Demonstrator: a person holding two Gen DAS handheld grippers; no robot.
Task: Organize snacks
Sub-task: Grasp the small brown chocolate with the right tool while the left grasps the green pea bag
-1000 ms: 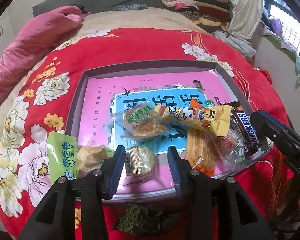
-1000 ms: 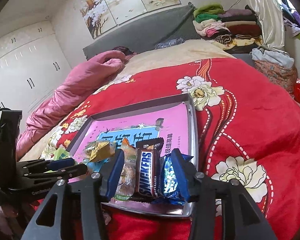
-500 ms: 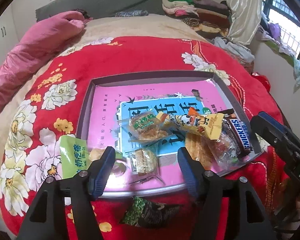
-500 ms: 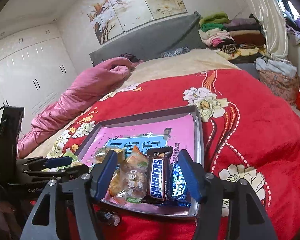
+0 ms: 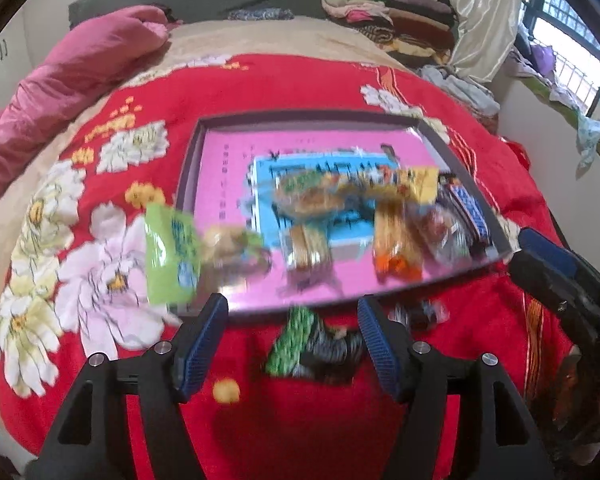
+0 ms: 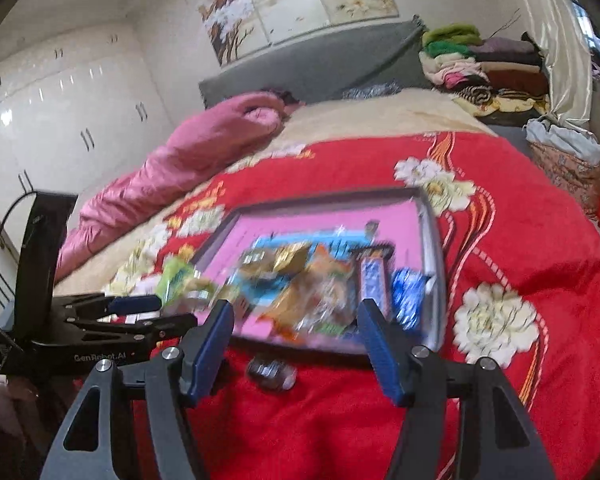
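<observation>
A grey-rimmed tray with a pink and blue printed floor lies on the red flowered bedspread; it also shows in the right wrist view. Several wrapped snacks lie along its near side, among them a Snickers bar, also in the right wrist view. A green packet overhangs the tray's left corner. A dark green packet and a small dark sweet lie on the bedspread in front of the tray. My left gripper is open and empty above the dark green packet. My right gripper is open and empty. Both views are blurred.
A pink quilt is bunched at the bed's far left. Folded clothes are stacked at the far right by the headboard. White wardrobes line the left wall. The bed's front edge lies just below both grippers.
Both grippers have opened wider and pulled back from the tray toward the bed's front edge. The snacks they stood around stay in the tray.
</observation>
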